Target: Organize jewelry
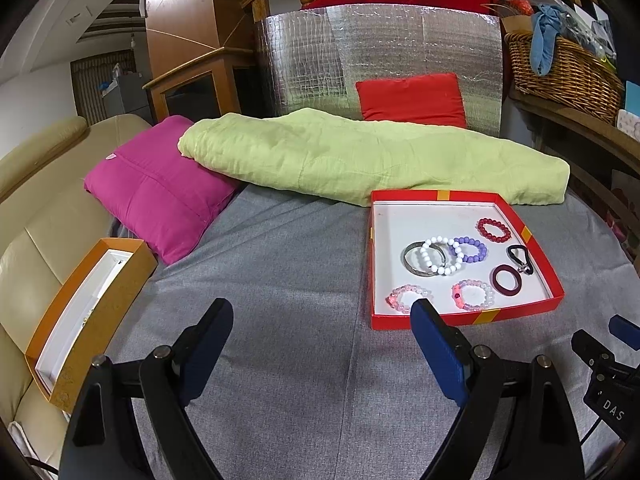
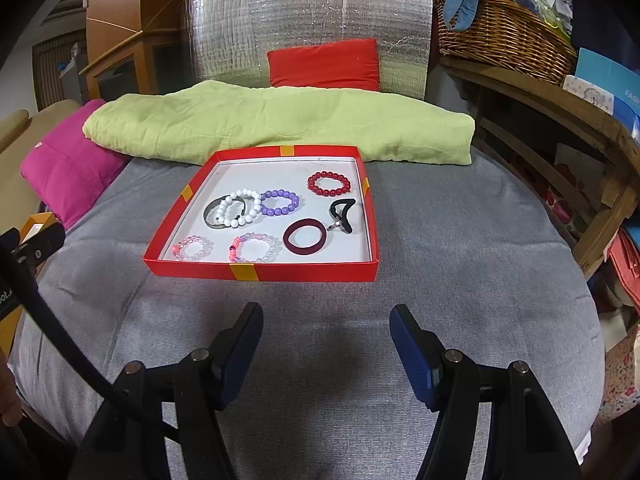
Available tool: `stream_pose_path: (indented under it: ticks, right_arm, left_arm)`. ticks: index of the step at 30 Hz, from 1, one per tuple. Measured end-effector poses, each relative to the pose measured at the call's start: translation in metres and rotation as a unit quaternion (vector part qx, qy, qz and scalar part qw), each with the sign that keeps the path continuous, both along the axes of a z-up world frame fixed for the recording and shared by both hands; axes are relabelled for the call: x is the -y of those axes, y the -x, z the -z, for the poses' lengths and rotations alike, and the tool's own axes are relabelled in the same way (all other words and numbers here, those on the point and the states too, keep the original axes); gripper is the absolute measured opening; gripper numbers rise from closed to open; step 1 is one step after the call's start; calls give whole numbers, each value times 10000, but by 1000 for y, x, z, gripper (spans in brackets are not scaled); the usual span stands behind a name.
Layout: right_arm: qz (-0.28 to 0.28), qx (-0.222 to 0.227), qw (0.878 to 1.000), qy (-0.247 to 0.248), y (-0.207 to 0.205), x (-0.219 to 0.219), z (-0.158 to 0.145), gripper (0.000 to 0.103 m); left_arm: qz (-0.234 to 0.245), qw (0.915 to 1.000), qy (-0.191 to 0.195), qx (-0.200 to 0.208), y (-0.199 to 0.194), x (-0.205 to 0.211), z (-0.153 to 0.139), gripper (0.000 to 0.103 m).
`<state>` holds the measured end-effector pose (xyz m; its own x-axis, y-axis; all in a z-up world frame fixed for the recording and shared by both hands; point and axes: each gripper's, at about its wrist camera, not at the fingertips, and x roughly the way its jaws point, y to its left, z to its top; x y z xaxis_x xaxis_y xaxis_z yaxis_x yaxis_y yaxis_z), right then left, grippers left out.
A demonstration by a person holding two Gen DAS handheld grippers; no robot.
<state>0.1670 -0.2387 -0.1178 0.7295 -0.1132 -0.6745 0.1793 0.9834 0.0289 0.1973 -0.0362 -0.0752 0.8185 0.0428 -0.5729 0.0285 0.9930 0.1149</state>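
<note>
Red cardboard box lid [image 2: 262, 271] w/ yellow tape marks is lying flat on the grey woven bed cover [image 2: 440, 280], white inside, its far edge touching a folded green quilt [image 2: 280, 124]. Inside are lying a red bead bracelet [image 2: 329, 184], purple bead bracelet [image 2: 279, 202], white bead bracelet [image 2: 236, 211] overlapping a metal bangle [image 2: 211, 216], two pale pink bead bracelets [image 2: 193, 249] [image 2: 256, 249], a maroon hair band [image 2: 305, 237] & a black loop w/ clasp [image 2: 342, 209]. An orange box [image 1: 86, 316], long axis running away from the camera, is sitting at the left edge. Left tongs [image 1: 322, 320] are gaping wide, holding nothing; right tongs [image 2: 326, 324] are standing apart too, empty, both hovering near the lid.
</note>
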Motion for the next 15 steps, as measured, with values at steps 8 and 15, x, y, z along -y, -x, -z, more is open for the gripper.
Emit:
stream_pose_path:
  ticks: [8,15]
  right_arm:
    - [-6,22,10000,13,0,-2,0,70]
    - [-34,28,10000,32,0,-4,0,70]
  left_arm:
    - [1,10000,-3,5,0,0,0,90]
    - [-30,10000,-8,9,0,-1,0,90]
